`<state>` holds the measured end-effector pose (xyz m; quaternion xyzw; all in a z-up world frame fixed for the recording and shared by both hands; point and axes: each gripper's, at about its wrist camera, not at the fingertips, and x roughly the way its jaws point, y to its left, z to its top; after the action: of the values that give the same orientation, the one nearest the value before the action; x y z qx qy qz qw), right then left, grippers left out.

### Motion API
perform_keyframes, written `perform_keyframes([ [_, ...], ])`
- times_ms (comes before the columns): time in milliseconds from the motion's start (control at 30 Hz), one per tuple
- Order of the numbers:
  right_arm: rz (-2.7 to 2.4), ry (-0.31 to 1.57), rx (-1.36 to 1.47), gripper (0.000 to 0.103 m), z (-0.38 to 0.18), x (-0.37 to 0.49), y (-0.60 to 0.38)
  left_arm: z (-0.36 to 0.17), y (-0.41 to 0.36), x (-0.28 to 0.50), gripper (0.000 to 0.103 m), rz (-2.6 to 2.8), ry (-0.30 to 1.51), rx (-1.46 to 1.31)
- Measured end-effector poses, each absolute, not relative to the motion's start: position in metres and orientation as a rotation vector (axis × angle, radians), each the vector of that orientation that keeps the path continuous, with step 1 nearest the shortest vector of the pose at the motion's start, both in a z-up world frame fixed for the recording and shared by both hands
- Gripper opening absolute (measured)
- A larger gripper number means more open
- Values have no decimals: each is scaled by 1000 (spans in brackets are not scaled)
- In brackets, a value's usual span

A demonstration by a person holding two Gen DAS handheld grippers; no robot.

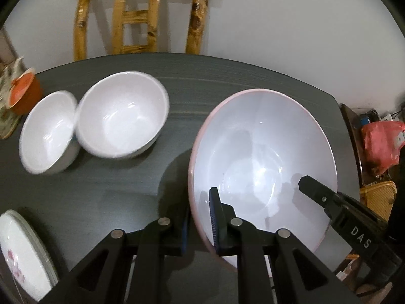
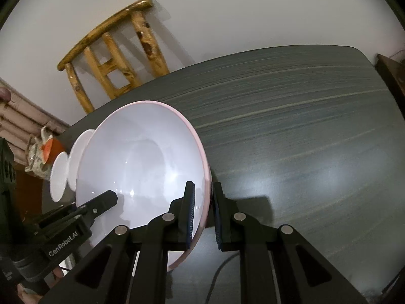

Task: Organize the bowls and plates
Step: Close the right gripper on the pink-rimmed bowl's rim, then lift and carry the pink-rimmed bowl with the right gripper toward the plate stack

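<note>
A large pink-rimmed bowl is held over the dark table by both grippers. My left gripper is shut on its left rim, one pad inside and one outside. On the opposite rim my right gripper is shut too, and its finger shows inside the bowl in the left wrist view. The same bowl fills the left half of the right wrist view, with the left gripper's finger inside it. Two smaller white bowls sit side by side on the table at the left.
A white plate with a pink flower print lies at the table's near left corner. An orange-lidded jar stands at the far left. A wooden chair is behind the table. The table's right half is bare. Red bag beyond the right edge.
</note>
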<state>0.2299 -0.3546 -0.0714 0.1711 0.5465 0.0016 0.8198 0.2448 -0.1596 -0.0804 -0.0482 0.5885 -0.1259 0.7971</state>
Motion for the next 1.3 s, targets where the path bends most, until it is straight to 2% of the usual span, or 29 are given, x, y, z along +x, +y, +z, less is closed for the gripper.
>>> perform_keyframes([
  [300, 76, 1173, 343, 15, -61, 174, -307, -71, -111, 176, 14, -213, 1248, -114],
  [700, 132, 1218, 313, 15, -71, 109, -246, -87, -57, 102, 14, -153, 1270, -138],
  [1300, 149, 1279, 283, 15, -106, 76, -210, -119, -44, 77, 14, -117, 1301, -132],
])
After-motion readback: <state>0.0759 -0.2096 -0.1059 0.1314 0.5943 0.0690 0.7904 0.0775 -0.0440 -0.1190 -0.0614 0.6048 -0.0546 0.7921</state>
